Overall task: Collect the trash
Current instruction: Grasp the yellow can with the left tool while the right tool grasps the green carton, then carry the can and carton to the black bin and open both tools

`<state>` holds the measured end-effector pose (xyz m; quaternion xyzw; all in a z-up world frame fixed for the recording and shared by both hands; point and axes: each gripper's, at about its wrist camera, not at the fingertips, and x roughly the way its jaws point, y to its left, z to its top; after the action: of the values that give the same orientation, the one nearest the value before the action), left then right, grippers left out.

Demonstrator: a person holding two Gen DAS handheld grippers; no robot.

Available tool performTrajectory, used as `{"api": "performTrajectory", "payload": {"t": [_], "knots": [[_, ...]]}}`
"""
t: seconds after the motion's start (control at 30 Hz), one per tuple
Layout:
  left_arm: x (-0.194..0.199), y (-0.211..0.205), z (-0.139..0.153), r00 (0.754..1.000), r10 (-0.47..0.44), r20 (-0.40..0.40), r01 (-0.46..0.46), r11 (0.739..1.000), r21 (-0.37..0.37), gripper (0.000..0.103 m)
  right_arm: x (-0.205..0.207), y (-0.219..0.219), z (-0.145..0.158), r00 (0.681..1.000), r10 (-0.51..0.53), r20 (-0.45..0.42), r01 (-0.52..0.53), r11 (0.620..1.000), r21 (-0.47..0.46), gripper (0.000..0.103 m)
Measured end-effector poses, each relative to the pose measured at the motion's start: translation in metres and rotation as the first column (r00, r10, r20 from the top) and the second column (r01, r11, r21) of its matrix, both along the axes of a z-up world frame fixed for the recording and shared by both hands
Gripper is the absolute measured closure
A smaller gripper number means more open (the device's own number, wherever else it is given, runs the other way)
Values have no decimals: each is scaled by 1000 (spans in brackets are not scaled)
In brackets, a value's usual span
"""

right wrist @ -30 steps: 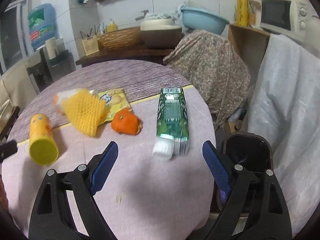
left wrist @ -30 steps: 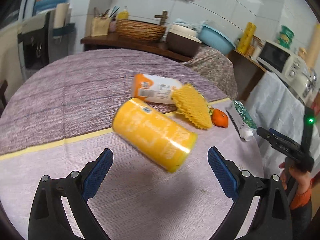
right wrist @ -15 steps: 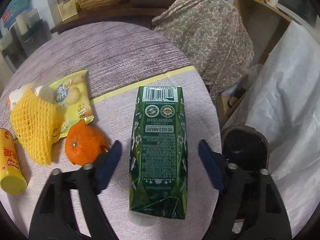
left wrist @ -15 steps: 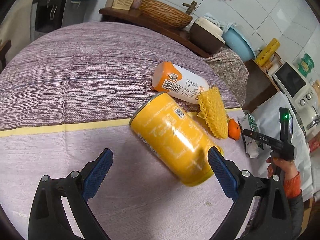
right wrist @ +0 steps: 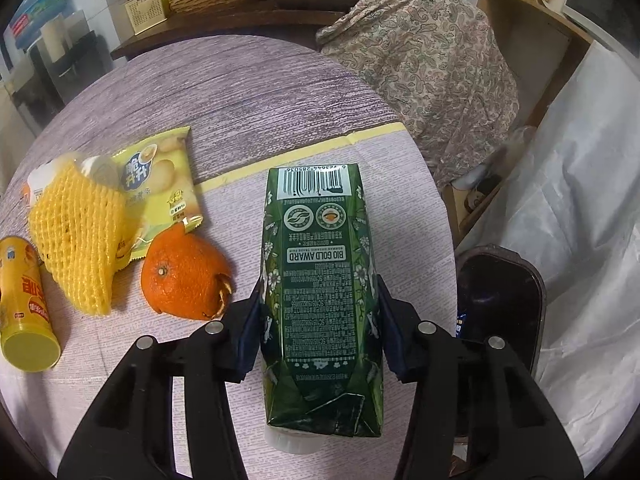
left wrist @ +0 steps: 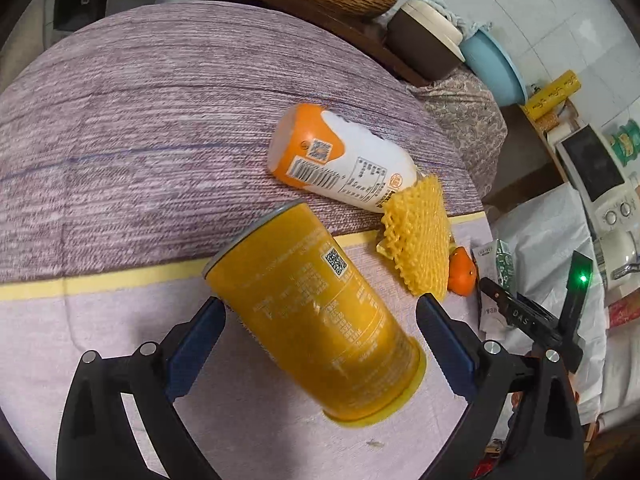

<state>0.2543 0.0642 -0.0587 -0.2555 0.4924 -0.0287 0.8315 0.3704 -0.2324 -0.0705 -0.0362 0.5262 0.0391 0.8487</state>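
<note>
The left tool points down at the round cloth-covered worktop, its blue pads spread wide on either side of one yellow cylindrical snack can lying on its side, neither pad clearly touching it. From the can's 1 o'clock lie one white-and-orange plastic bottle, one yellow foam fruit net and one piece of orange peel. The right tool is pressed closed against the flanks of one dark green drink carton lying flat, barcode end far, white cap near. One yellow snack wrapper lies at the carton's 10 o'clock; one dark bin sits at its 3 o'clock.
</note>
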Motion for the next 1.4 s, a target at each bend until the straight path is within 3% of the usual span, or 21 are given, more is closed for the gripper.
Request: {"api": "performTrajectory", "payload": {"t": [0.17,0.4,0.53,0.8,1.07,1.23,1.4], "knots": [[18,-24,-3,996,-79,-44,82,993,89,10,-4,-2,1,1000,-2,12,2,1000,8,53],[41,-50,-7,983,-166,-82,180,963,199,15,-17,-2,4,999,8,47,-9,1000,12,53],[41,-58,-3,973,-218,-75,230,939,256,24,-29,-6,12,996,16,91,-18,1000,24,53],[14,-53,1,959,-284,-21,280,927,248,31,-69,-14,30,980,30,198,-59,987,146,53],[-47,-56,21,937,-333,108,300,922,243,36,-115,-16,31,959,50,280,-122,961,247,53],[-65,-60,24,929,-347,126,308,918,251,36,-135,-17,25,957,53,284,-135,952,276,53],[-76,-72,41,912,-364,189,319,919,232,36,-157,-26,32,939,30,342,-134,949,285,53]]}}
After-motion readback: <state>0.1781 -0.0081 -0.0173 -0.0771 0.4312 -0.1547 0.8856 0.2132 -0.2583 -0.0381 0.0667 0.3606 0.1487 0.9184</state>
